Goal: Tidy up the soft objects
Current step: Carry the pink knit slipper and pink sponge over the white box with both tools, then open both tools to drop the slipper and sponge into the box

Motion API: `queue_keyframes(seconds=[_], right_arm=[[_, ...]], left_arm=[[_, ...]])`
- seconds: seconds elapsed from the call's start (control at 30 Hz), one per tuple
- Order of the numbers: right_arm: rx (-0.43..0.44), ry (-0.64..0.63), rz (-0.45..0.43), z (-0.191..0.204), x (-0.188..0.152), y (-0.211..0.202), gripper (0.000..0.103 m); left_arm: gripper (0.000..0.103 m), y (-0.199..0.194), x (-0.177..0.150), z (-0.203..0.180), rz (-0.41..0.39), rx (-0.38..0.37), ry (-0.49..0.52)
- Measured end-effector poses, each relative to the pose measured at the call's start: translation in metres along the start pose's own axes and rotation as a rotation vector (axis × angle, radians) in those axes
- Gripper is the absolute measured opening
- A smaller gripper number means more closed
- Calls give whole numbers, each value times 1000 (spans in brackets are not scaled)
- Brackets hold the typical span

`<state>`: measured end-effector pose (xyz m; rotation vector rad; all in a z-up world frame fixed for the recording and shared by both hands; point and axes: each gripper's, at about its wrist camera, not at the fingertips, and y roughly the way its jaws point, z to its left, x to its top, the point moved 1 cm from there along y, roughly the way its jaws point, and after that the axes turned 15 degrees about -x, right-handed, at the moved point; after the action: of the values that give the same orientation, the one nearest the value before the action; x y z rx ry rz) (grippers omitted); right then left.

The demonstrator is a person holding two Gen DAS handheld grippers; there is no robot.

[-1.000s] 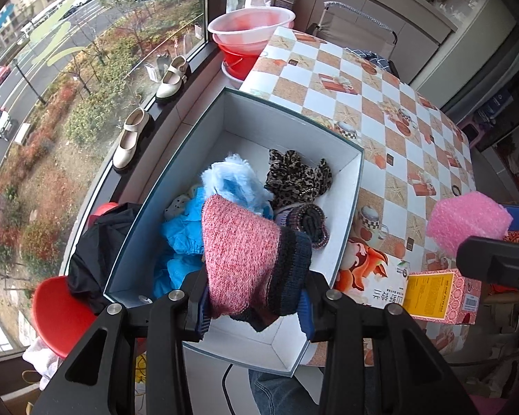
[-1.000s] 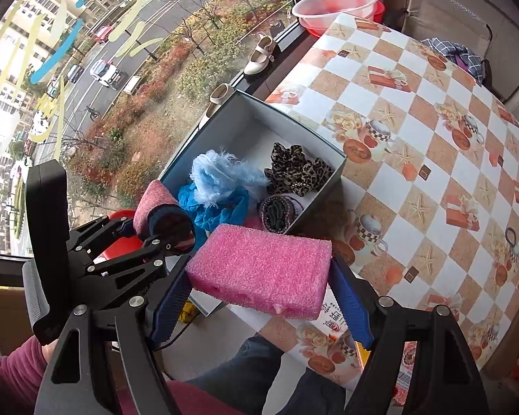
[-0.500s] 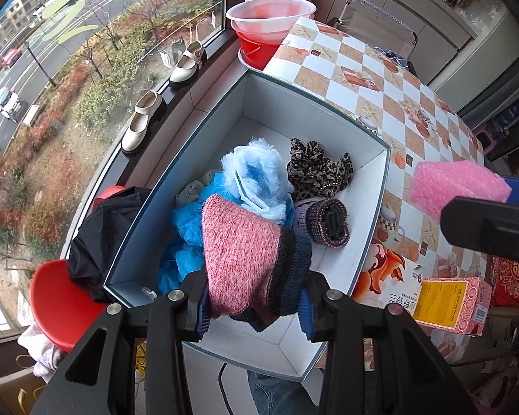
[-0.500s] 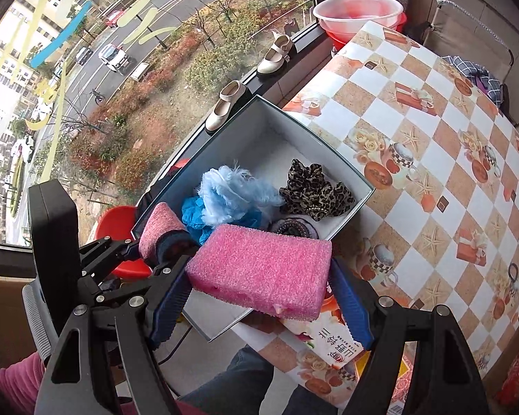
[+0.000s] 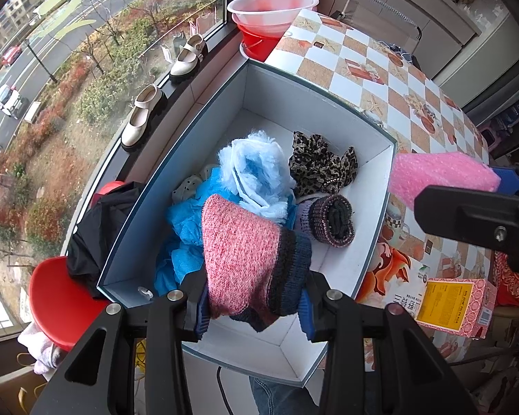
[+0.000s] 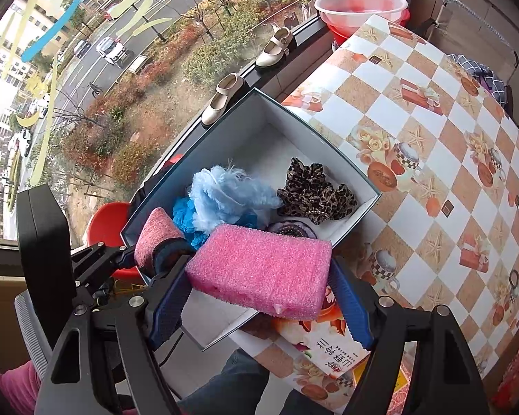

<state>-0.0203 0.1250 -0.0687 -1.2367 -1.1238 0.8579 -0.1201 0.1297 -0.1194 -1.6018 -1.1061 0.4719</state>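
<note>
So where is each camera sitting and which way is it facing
Left wrist: on the left claw, looking down into the box; its fingers clamp a knit roll, the right claw's body intrudes at right.
Right wrist: on the right claw, facing box and table; it clamps a sponge; left claw shows at left.
Shared: box, roll, sponge, shoes.

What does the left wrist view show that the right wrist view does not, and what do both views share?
Only the left wrist view shows the yellow and pink carton on the table and the black garment beside the box. Only the right wrist view shows the dark checked cloth at the table's far edge. Both show the open box, the leopard scrunchie, the left tool shut on the knitted sock, and the right tool shut on the pink sponge.
</note>
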Motion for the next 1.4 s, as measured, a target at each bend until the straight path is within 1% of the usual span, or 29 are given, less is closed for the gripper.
queue_keyframes(seconds=[0.37, 0.57, 0.87, 0.93, 1.0, 1.03, 1.07, 1.13, 1.23, 1.37, 1.4], right_arm=[[-18, -5, 30, -1, 8, 20, 79], [-16, 0, 30, -2, 10, 23, 79], [-19, 1, 30, -3, 13, 26, 79], [-18, 2, 34, -4, 14, 28, 79], [-10, -1, 34, -3, 15, 29, 79], [0, -4, 37, -3, 15, 30, 80], [11, -4, 42, -2, 14, 30, 82], [9, 4, 38, -4, 13, 30, 103], [-8, 11, 9, -9, 10, 20, 103], [-11, 41, -14, -18, 1, 0, 103], [-21, 48, -30, -20, -2, -7, 103]], left_arm=[[43, 9, 1, 7, 10, 13, -19], [43, 13, 0, 7, 27, 21, -15], [43, 15, -1, 5, 28, 20, -16], [46, 15, -1, 5, 21, 24, -14], [58, 14, -2, 4, 8, 39, -7], [73, 13, -2, 3, 1, 50, 2], [82, 12, -3, 2, -6, 62, 13], [82, 9, -4, 0, -18, 94, 37], [82, 2, -5, -2, -37, 146, 47], [82, -23, -4, -6, -101, 184, 41], [82, -29, -3, -7, -106, 191, 37]])
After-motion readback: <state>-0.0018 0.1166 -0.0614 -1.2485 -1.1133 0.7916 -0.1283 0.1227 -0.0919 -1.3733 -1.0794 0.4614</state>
